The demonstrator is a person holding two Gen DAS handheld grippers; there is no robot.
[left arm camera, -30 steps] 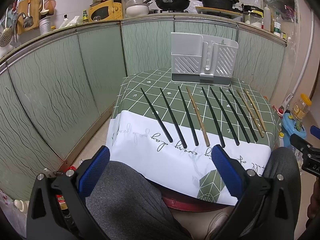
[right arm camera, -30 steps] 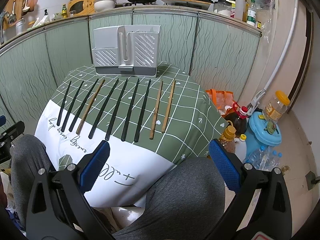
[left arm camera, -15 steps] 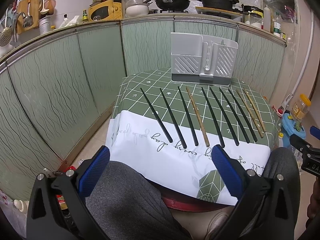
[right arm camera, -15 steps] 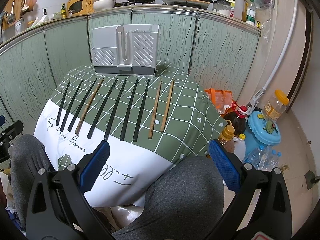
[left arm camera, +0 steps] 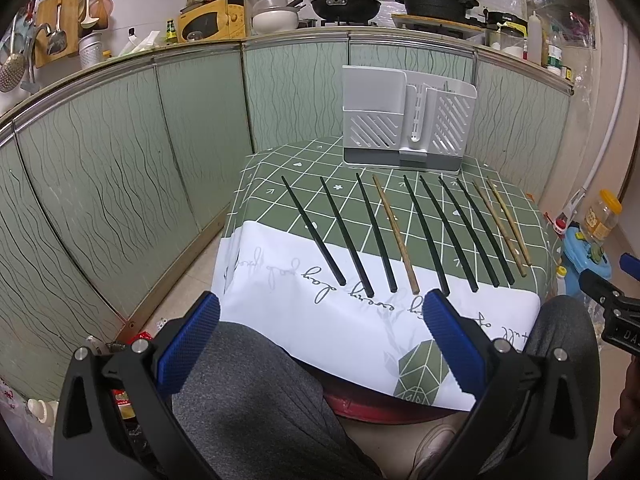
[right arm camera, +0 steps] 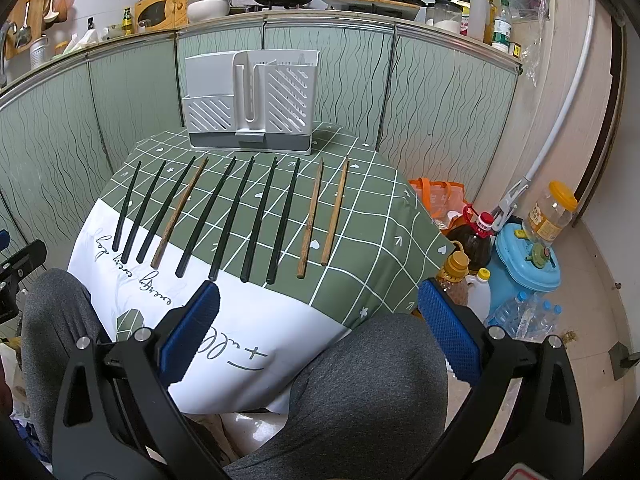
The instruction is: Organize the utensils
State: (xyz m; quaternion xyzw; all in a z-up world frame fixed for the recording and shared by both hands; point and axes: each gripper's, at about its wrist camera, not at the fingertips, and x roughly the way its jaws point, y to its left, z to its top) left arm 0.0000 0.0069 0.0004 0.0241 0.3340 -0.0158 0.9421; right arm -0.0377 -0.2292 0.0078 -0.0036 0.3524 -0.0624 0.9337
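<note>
While both sets of jaws stood wide apart and held nothing, the left gripper [left arm camera: 320, 344] hung over a grey-clad knee [left arm camera: 256, 392], short of the chopsticks [left arm camera: 424, 232] lying in a row on the table [left arm camera: 280, 280]. Beyond them stood the holder [right arm camera: 250, 100], ahead of the right gripper [right arm camera: 318, 336].

Table's [right arm camera: 372, 216] near white edge is bare ahead of the chopsticks [right arm camera: 224, 212], which span its middle side to side. Utensil holder [right arm camera: 250, 104] blocks the far edge. Right edge strip lies open.
</note>
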